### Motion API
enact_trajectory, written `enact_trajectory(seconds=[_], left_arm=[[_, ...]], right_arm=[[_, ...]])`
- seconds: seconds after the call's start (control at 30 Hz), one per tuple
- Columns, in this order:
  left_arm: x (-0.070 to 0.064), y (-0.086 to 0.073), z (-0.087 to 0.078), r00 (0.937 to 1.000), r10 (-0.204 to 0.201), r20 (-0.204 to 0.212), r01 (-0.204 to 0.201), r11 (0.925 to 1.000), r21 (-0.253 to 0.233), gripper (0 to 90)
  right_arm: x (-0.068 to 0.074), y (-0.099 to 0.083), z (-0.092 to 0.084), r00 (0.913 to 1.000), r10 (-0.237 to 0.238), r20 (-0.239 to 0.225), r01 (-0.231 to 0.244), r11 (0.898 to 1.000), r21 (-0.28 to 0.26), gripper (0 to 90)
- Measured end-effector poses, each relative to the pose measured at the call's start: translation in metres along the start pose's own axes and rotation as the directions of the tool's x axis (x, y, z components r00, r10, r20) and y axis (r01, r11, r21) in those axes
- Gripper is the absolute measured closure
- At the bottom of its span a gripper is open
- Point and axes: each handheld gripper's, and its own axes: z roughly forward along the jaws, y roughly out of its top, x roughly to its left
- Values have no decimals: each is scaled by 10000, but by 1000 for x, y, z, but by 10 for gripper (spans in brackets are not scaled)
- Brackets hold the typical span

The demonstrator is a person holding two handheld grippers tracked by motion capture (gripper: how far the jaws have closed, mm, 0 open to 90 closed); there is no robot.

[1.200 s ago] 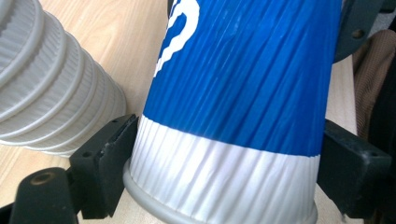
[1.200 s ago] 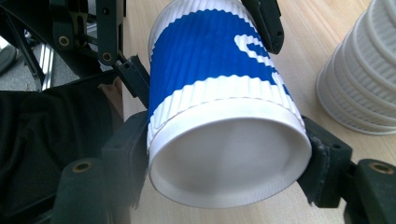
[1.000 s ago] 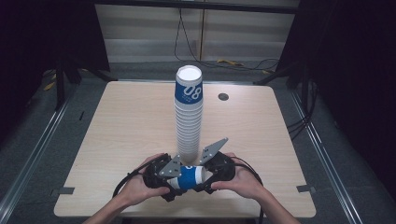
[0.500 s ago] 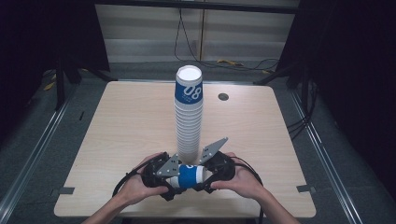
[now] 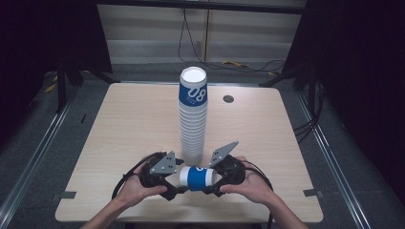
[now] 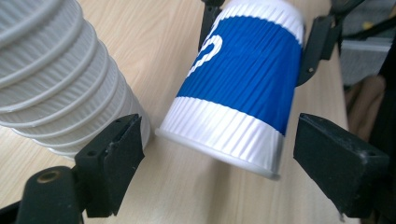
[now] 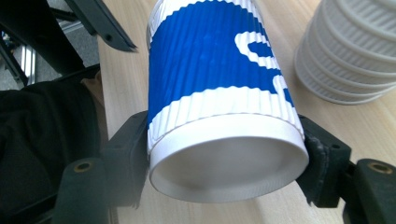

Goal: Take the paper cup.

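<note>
One cup (image 5: 197, 177) lying sideways near table's (image 5: 119, 133) front edge: right gripper (image 7: 224, 154) pinching its base, left gripper (image 6: 233, 154) spread around its rim, likely handing over.

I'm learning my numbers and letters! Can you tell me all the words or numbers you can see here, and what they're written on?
"08": white digits on the blue band of the top cup of the tall stack.
The single cup lying between the two grippers bears a white mark on its blue band, cut off and turned away, so it can't be read.
Small print under the "08": too small to read.
</note>
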Motion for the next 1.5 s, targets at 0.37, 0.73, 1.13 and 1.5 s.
enact_trajectory(seconds=[0.37,0.73,1.13,1.5], left_arm=[[5,-6,-18,9925,-1161,382,1194,9877,-1007,157],[17,-16,-22,9764,-2147,249,2155,9592,-1828,160],[16,-19,-24,9700,-2428,72,2347,9289,-2864,159],[11,-12,-23,9686,-2448,439,2453,9107,-3325,163]], right_arm=[[-6,-18,-11,9965,508,657,-425,9916,-1221,290],[-12,-28,-10,9962,850,199,-771,9635,-2565,287],[-18,-39,-7,9945,905,-520,-1038,9085,-4048,284],[-15,-42,-3,9967,531,-607,-763,8653,-4955,284]])
